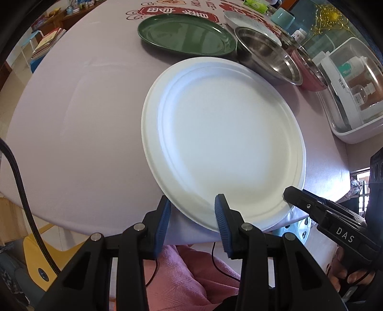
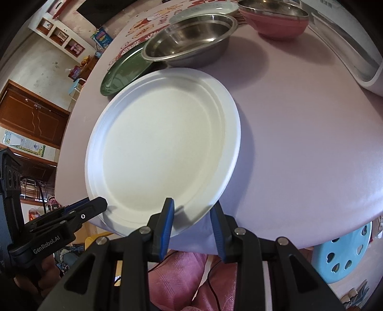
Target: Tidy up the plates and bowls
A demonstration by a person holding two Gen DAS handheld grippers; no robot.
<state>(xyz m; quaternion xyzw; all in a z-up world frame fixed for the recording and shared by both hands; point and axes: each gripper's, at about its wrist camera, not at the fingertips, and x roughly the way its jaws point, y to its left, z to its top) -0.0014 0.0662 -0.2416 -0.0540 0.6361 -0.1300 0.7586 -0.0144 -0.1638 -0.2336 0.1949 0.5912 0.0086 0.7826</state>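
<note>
A round white disposable plate [image 1: 222,141] with a ridged rim lay at the near edge of a table under a pale lilac cloth [image 1: 83,124], its nearest rim reaching the table's edge. Both hand-held grippers stood at that rim. The left gripper [image 1: 191,215], black with blue ribbed pads, had its jaws parted, the plate's rim lying between them; whether the pads touched it could not be told. The right gripper [image 2: 191,215], of the same build, also held its jaws apart astride the rim, one pad over the plate and the other beside it.

In the left wrist view the right gripper's black body bore the white letters "DAS". In the right wrist view the left gripper's body read "GenRobot.AI".

Beyond the white plate lay a dark green oval plate [image 1: 186,36], and beside it a stainless steel bowl [image 1: 268,55] just next to the white plate's far rim. Further right sat a pink bowl with a metal lining [image 2: 275,19]. Red printed characters marked the cloth at the far side, too warped to read. A white lidded container [image 1: 354,91] stood at the table's right, and a light blue perforated stool [image 2: 344,256] showed below.
</note>
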